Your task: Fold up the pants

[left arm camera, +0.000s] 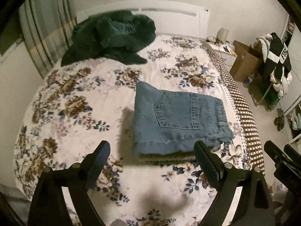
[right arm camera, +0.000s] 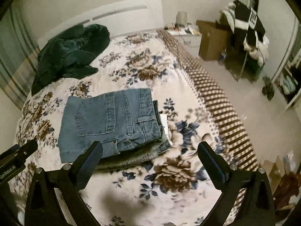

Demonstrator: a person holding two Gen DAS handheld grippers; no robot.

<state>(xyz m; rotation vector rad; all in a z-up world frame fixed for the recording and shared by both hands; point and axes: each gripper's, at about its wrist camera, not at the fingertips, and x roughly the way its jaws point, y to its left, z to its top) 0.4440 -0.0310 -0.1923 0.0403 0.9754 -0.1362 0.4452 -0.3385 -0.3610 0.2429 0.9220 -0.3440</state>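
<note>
Blue denim pants (left arm camera: 178, 120) lie folded into a compact stack on the flowered bedspread (left arm camera: 75, 98), back pocket facing up. They also show in the right wrist view (right arm camera: 111, 124). My left gripper (left arm camera: 152, 150) is open and empty, held above the bed just in front of the stack's near edge. My right gripper (right arm camera: 150, 150) is open and empty, above the bed at the stack's near right corner. The right gripper's tip shows at the right edge of the left wrist view (left arm camera: 280, 156).
A dark green garment (left arm camera: 111, 37) lies crumpled near the white headboard (left arm camera: 169, 15). Right of the bed are a nightstand (left arm camera: 222, 47), a cardboard box (left arm camera: 244, 60) and a rack with clothes (left arm camera: 276, 60). Curtains (left arm camera: 45, 28) hang at the left.
</note>
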